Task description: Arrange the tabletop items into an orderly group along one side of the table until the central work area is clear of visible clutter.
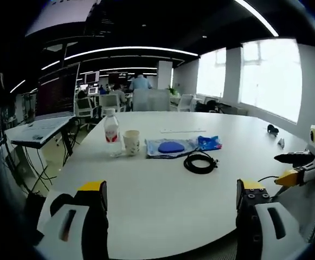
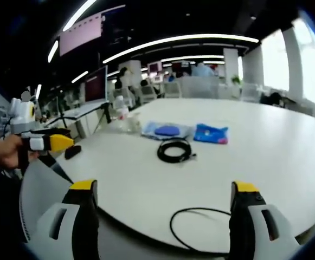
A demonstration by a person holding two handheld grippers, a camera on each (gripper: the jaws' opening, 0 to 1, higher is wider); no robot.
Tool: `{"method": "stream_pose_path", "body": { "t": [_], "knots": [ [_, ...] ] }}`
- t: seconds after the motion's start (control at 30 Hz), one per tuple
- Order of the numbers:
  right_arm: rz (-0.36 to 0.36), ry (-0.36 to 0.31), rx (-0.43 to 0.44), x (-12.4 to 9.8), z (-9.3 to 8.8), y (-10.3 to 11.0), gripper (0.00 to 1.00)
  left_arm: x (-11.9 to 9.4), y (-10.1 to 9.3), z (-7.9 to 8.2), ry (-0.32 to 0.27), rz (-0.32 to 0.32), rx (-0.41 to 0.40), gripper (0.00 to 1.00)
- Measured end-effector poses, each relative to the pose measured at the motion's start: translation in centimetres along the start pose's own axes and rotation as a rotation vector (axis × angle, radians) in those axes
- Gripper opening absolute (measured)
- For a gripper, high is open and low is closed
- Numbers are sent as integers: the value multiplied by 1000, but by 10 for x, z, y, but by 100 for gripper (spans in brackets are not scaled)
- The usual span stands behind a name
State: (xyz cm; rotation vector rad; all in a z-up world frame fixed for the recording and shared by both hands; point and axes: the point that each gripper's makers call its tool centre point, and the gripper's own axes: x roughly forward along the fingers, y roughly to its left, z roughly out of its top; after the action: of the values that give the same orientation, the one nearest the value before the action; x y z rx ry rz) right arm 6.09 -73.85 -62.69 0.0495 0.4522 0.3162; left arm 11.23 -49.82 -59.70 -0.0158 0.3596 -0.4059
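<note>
Bottle (image 1: 111, 132) with red label, writing perhaps too blurred to read, both grippers' fingers wide apart, holding nothing.

Seated person (image 1: 140, 81) seen upper centre among office chairs (image 1: 111, 102); bright windows (image 1: 268, 76) at right; monitor (image 1: 57, 93) upper left.

Open office: white table (image 1: 162, 184), bright windows (image 1: 271, 76), ceiling light strips (image 1: 130, 50), chairs (image 1: 111, 102).

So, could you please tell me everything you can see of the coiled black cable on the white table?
The coiled black cable is thin and rubbery-looking, wound into a flat round loop with short ends poking out. It lies flat on the round white table, just in front of the clear plastic pouch with a blue item, apart from both grippers.
</note>
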Motion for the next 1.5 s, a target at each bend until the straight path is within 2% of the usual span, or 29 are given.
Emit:
{"method": "stream_pose_path", "body": {
  "t": [0.2, 1.2, 1.5],
  "knots": [
    [2, 13, -3, 1, -3, 1, 100, 0, -5, -1, 7, -8, 43, 99],
    [-14, 25, 14, 1, -5, -2, 100, 0, -6, -3, 25, -8, 56, 98],
    [-23, -11, 35, -2, 1, -5, 99, 2, -5, -6, 40, -3, 64, 99]
  ]
}}
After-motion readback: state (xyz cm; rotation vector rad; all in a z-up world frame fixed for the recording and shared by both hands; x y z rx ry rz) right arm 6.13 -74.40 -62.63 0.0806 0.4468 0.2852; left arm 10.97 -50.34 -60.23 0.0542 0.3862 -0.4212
